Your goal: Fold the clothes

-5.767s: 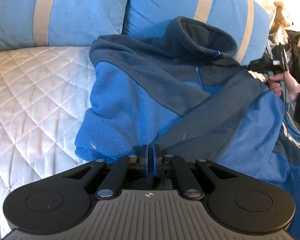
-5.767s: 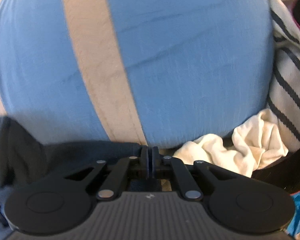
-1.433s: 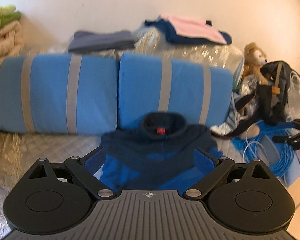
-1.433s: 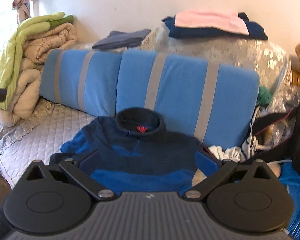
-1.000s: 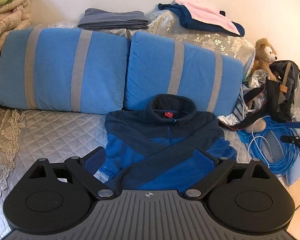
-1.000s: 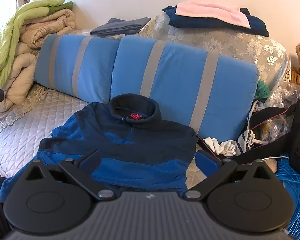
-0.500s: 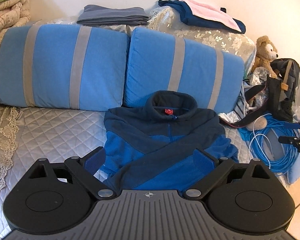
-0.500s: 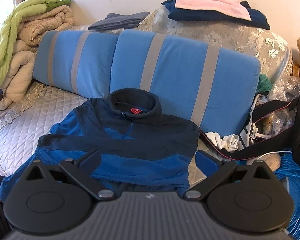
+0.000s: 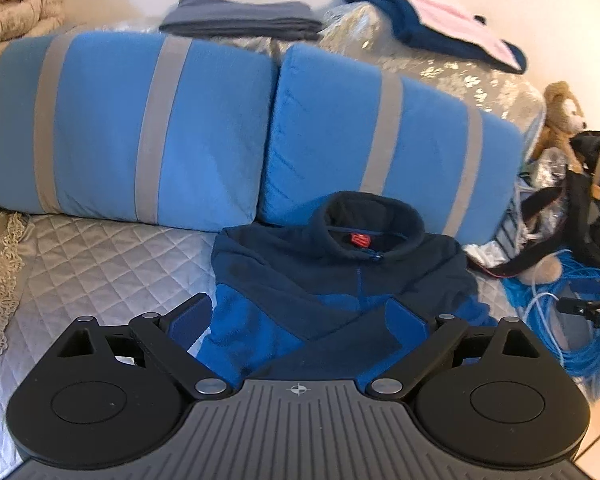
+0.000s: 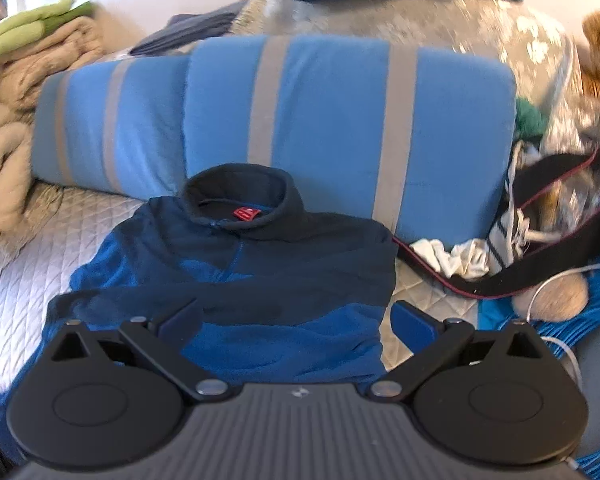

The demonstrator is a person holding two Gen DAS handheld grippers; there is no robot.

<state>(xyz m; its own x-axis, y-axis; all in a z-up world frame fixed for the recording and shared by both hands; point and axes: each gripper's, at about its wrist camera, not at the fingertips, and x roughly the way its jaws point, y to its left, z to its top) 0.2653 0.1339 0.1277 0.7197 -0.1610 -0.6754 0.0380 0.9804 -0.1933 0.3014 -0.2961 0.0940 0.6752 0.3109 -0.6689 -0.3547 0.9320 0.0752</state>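
Blue/navy fleece (image 9: 332, 288) lies flat on the quilt (image 9: 100, 264), collar up against the rt striped cushion (image 9: 380, 136), both sleeves crossed over the chest. L gripper (image 9: 298, 326) & R gripper (image 10: 296, 322) hang above its lower half, both w/ fingers spread wide, holding nothing, not touching the cloth. Blue cable (image 9: 548, 312) & bag (image 9: 592, 200) sit off to the rt.

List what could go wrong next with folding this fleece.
The fleece has both sleeves crossed loosely over its chest; lifting the hem may let them slide out. Its right edge lies close to a black strap and white cloth, which the open right claw might snag. The left claw is open too.
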